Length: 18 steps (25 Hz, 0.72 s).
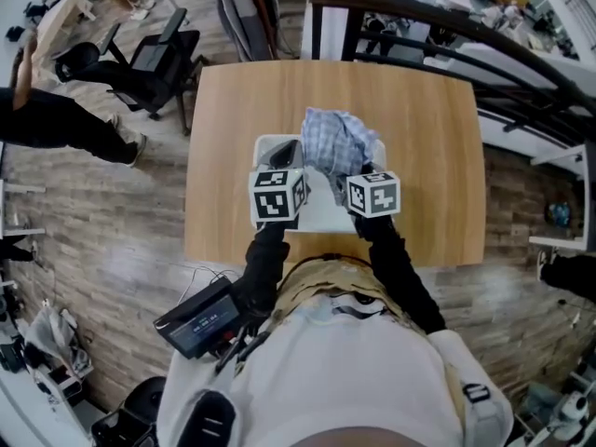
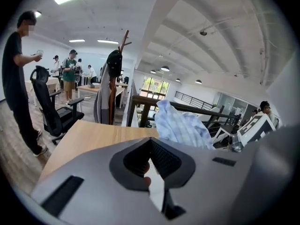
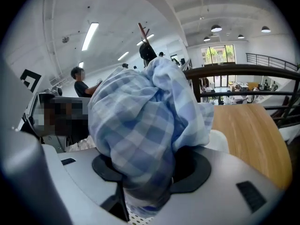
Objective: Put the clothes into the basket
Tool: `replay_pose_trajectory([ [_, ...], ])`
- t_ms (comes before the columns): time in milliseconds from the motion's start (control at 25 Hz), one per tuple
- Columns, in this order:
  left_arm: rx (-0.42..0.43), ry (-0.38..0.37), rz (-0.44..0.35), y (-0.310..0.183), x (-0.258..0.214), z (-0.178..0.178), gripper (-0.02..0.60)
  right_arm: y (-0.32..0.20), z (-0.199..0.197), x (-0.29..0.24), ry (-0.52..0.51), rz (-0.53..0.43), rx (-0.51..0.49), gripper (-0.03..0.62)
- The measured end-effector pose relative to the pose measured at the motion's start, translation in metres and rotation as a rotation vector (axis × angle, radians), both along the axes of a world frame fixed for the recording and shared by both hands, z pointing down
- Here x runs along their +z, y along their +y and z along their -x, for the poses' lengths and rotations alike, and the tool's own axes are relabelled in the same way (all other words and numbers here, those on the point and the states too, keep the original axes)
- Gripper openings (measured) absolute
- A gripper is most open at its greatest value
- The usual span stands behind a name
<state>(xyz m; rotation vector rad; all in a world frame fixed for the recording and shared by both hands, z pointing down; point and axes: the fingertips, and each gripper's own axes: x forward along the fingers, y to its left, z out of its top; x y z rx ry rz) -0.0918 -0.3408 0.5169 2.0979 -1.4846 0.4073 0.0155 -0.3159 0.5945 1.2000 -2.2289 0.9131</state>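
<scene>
A blue-and-white checked shirt (image 1: 335, 142) is bunched over the far right part of the white basket (image 1: 317, 214), which stands on the wooden table in front of me. My right gripper (image 1: 358, 170) is shut on the shirt. In the right gripper view the cloth (image 3: 140, 121) fills the space between the jaws of that gripper (image 3: 145, 186), and the basket's white rim (image 3: 220, 142) shows behind it. My left gripper (image 1: 284, 156) sits at the basket's left rim. In its own view this gripper (image 2: 152, 172) has a white sliver of basket wall between its jaws, and the shirt (image 2: 180, 125) rises just beyond.
The wooden table (image 1: 419, 138) stretches to the left, right and beyond the basket. A black office chair (image 1: 140, 63) and a standing person (image 1: 56, 124) are off its left side. A dark railing (image 1: 447, 26) runs behind. A coat rack (image 2: 115, 74) stands past the far edge.
</scene>
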Motion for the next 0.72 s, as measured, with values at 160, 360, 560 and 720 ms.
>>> replay_pose_trajectory([
  [160,-0.016,0.006,0.101,-0.006,0.041,0.008,0.000,-0.003,0.007,0.037,0.038,0.090,-0.030,0.241],
  [360,-0.016,-0.027,0.241,-0.003,0.093,0.015,0.000,-0.002,0.012,0.086,0.120,0.192,-0.098,0.241],
  [560,-0.069,-0.041,0.307,-0.002,0.126,0.023,0.000,0.006,0.022,0.124,0.167,0.277,-0.171,0.242],
  [720,-0.016,-0.048,0.370,0.002,0.152,0.018,0.000,0.014,0.022,0.155,0.210,0.339,-0.207,0.242],
])
